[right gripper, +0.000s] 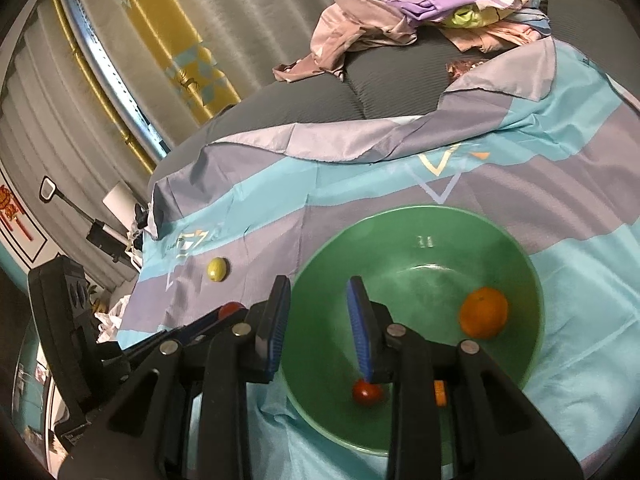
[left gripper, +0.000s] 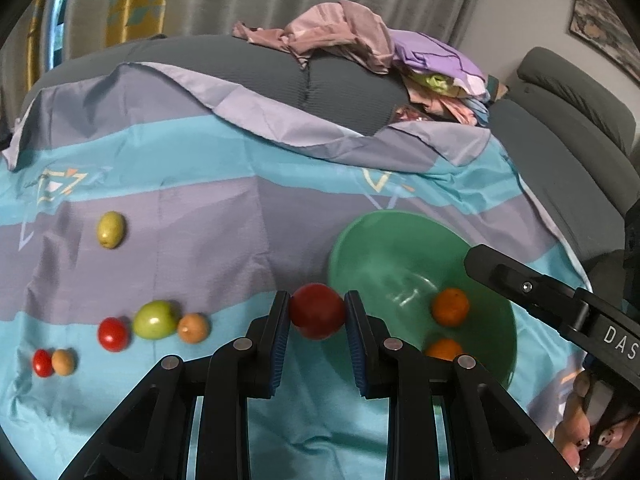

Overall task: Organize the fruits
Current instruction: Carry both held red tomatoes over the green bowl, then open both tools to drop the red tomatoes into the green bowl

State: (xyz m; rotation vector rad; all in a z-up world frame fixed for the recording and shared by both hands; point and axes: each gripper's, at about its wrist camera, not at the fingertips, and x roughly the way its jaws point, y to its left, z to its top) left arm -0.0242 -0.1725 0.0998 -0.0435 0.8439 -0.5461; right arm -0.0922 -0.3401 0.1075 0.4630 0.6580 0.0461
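My left gripper (left gripper: 317, 316) is shut on a red apple (left gripper: 316, 311), held just left of the green bowl (left gripper: 360, 240). The bowl holds two oranges (left gripper: 450, 307) in the left wrist view. In the right wrist view the bowl (right gripper: 328, 256) holds an orange (right gripper: 483, 312), a small red fruit (right gripper: 366, 392) and part of another orange behind a finger. My right gripper (right gripper: 318, 312) is open and empty over the bowl's left rim. Loose on the cloth lie a yellow-green fruit (left gripper: 111, 229), a green apple (left gripper: 155, 319), red tomatoes (left gripper: 113, 334) and small tan fruits (left gripper: 193, 328).
A blue and grey striped cloth (left gripper: 200, 208) covers a grey sofa. A pile of pink and purple clothes (left gripper: 360, 40) lies at the back. Curtains hang behind. The right gripper's body (left gripper: 560, 308) reaches in at the right edge of the left wrist view.
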